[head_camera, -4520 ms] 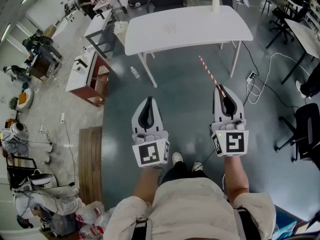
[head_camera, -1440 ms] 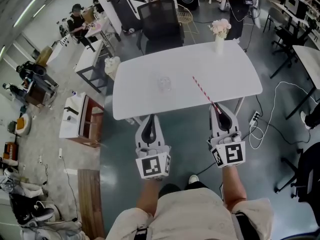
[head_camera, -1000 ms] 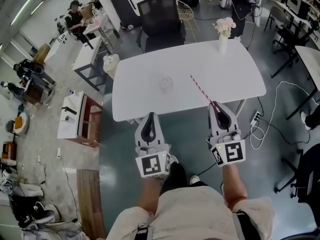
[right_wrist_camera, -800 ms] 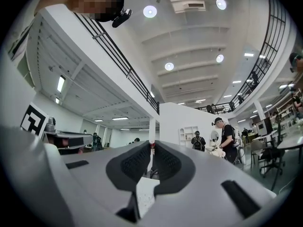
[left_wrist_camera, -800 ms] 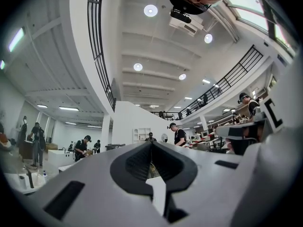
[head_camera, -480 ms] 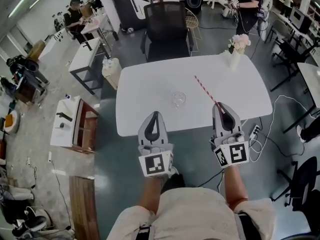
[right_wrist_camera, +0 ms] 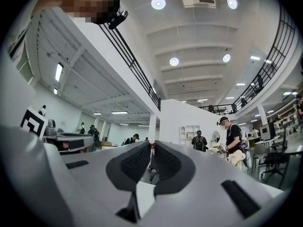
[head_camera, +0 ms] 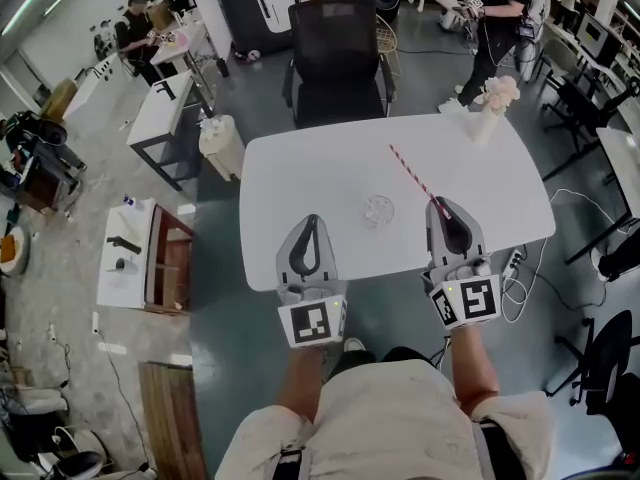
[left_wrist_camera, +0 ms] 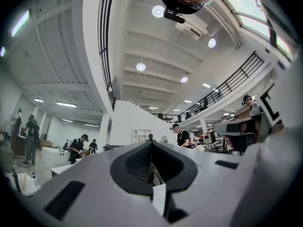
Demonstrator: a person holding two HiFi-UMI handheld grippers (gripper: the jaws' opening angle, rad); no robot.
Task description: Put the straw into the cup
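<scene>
Two grippers sit low in the head view, over the near edge of the table (head_camera: 300, 173). The left gripper (head_camera: 309, 220) is at lower centre-left and the right gripper (head_camera: 441, 204) at lower centre-right. A red-and-white striped straw (head_camera: 412, 174) juts from the right gripper's tip toward the upper left, above the tabletop. The clear cup (head_camera: 378, 209) stands upright on the table near mid-frame, between the two tips and nearer the right one. The straw's free end lies above and right of the cup, apart from it. A vase (head_camera: 492, 118) of flowers stands at the table's upper right corner and a chair (head_camera: 336, 53) beyond its far edge.

Left gripper view: the jaws are closed on each other with nothing between them. Only ceiling and distant room show ahead.

Right gripper view: the jaws are clenched on the straw (right_wrist_camera: 152, 149), a short striped stub showing at their tips. The cup is out of frame.

Step in hand, as judged: carrying the straw to the cup, with insertion not yet begun. The next move calls for bringing the free end over the cup's mouth, tilting it downward and lowering it inside before letting go. The cup looks light, so a sideways nudge could tip it.
</scene>
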